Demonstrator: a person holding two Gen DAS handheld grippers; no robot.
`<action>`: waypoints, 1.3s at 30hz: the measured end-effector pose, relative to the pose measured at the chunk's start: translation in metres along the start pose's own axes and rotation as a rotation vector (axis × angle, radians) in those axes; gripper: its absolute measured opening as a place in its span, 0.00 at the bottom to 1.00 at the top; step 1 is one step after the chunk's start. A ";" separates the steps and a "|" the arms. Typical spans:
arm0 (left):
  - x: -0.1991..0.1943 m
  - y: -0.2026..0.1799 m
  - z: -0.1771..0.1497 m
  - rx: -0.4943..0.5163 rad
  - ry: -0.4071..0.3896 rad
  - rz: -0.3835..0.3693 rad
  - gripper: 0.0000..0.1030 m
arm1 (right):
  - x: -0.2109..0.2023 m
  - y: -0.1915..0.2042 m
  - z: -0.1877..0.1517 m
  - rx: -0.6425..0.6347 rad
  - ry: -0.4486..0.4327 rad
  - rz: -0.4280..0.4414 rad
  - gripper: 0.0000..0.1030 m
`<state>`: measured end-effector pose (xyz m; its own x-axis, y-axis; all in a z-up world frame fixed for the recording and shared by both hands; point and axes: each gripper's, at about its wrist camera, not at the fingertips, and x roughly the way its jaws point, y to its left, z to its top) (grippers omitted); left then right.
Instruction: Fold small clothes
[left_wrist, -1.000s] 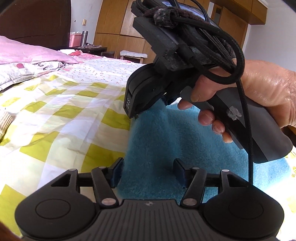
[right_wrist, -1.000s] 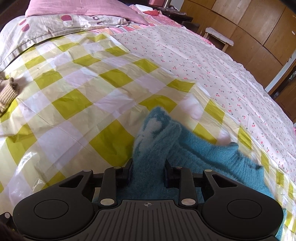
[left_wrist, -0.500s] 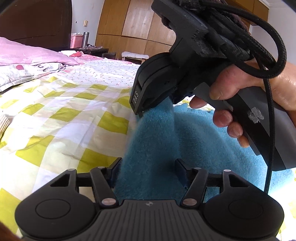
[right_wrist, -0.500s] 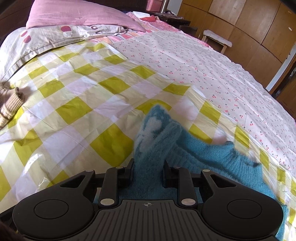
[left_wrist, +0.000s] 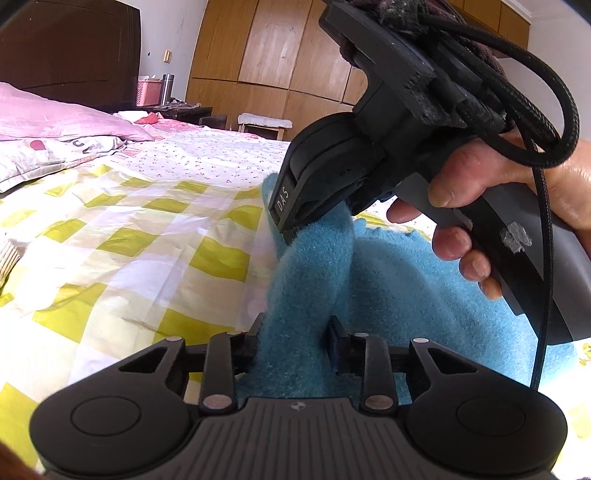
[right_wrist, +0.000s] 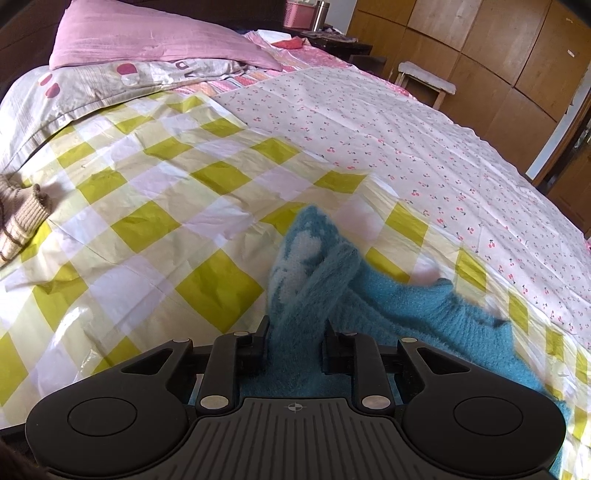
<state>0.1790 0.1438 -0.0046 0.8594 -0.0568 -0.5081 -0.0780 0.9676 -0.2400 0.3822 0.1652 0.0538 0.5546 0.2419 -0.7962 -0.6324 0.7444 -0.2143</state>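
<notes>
On the bed's checked sheet (right_wrist: 155, 221) lies a fluffy blue garment (right_wrist: 424, 314). The right gripper (right_wrist: 293, 341) is closing, pinching a raised fold of it. Just beside, the left gripper (left_wrist: 295, 338) is closing too, blue fabric pressed between its fingers. A tan knit (right_wrist: 18, 218) sits well apart.

Your left gripper (left_wrist: 295, 341): jaws closing, a raised fold of blue fleece garment (left_wrist: 310, 280) between them. Your right gripper (left_wrist: 295, 230): above and ahead, nose down on the same fold, gripped by your right hand (left_wrist: 491, 192), black cable (left_wrist: 543, 236) hanging. Underneath: yellow checked sheet (left_wrist: 122, 236). Behind: pink pillow (left_wrist: 55, 118), wooden wardrobe (left_wrist: 280, 62).
</notes>
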 end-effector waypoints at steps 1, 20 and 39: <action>0.000 0.000 0.001 0.000 -0.002 -0.002 0.34 | -0.001 -0.001 0.000 0.002 -0.002 0.000 0.21; -0.011 -0.014 0.012 0.039 -0.045 -0.027 0.25 | -0.029 -0.025 -0.011 0.065 -0.051 0.023 0.20; -0.015 -0.037 0.037 0.087 -0.094 -0.056 0.23 | -0.062 -0.066 -0.021 0.153 -0.116 0.049 0.19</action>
<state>0.1877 0.1177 0.0423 0.9051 -0.0919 -0.4151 0.0121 0.9816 -0.1908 0.3783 0.0886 0.1053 0.5892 0.3432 -0.7314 -0.5755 0.8137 -0.0818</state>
